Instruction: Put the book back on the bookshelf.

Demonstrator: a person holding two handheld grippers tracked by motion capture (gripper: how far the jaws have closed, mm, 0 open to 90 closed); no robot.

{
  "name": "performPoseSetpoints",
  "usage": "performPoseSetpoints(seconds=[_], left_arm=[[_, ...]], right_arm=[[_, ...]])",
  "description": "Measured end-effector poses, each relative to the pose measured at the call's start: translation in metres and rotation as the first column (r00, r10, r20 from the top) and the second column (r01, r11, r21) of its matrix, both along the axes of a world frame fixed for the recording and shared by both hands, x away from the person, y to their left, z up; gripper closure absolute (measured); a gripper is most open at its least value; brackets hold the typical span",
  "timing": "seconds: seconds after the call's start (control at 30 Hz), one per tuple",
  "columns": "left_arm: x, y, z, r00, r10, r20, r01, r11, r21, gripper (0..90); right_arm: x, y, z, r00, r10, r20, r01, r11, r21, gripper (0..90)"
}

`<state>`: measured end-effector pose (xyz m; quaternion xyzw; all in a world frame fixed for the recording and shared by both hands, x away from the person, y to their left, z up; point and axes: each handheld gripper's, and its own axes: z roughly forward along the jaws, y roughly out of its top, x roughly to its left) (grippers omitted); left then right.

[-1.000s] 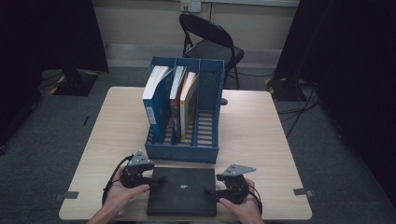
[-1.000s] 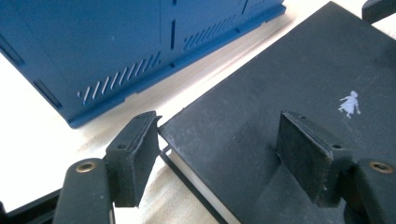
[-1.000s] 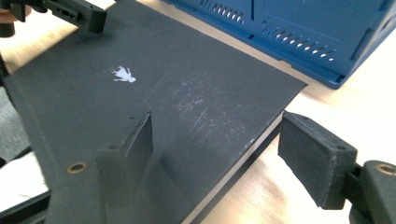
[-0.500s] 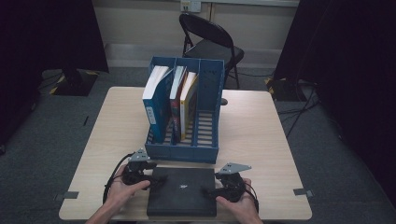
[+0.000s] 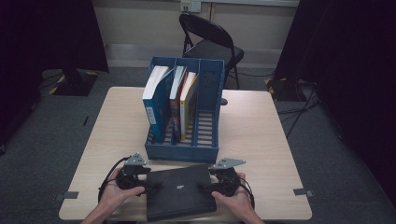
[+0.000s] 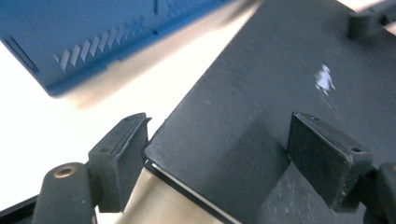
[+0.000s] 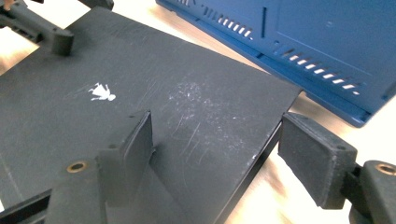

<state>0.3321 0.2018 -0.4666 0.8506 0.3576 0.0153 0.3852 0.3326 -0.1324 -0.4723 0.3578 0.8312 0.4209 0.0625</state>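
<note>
A black book [image 5: 180, 192] lies flat at the table's near edge, a small white figure on its cover [image 7: 102, 92]. My left gripper [image 5: 150, 186] is open at the book's left side. In the left gripper view [image 6: 224, 158] one jaw hangs over the cover and the other stands off the book's corner [image 6: 187, 140]. My right gripper [image 5: 206, 188] is open at the right side. It straddles the book's far right corner [image 7: 261, 116] the same way, in the right gripper view [image 7: 222, 158]. Neither pair of jaws presses on the book.
A blue three-slot file holder [image 5: 205, 151] stands just behind the book. A white-and-blue book [image 5: 156, 100] leans in its left slot, two more books [image 5: 183, 98] in the middle one; the right slot [image 5: 208, 122] is bare. A folding chair [image 5: 210, 42] stands beyond the table [image 5: 261, 140].
Both hands have shifted only slightly at the book's far corners. The book and the file holder lie where they were.
</note>
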Motion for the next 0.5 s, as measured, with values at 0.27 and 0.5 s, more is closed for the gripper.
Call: performPoseSetpoints(seconds=[0.27,0.5], left_arm=[[0.004,-0.006,-0.002,0.9997,-0.005,-0.023,0.004,0.9999,-0.014,16.7],[0.01,-0.013,-0.002,0.9998,-0.004,0.02,0.005,0.9989,-0.047,28.1]], right_arm=[[0.0,0.01,0.003,0.9992,-0.001,0.039,0.002,1.0,-0.03,26.8],[-0.013,0.0,0.004,0.9997,0.016,0.019,-0.015,1.0,-0.01,30.2]])
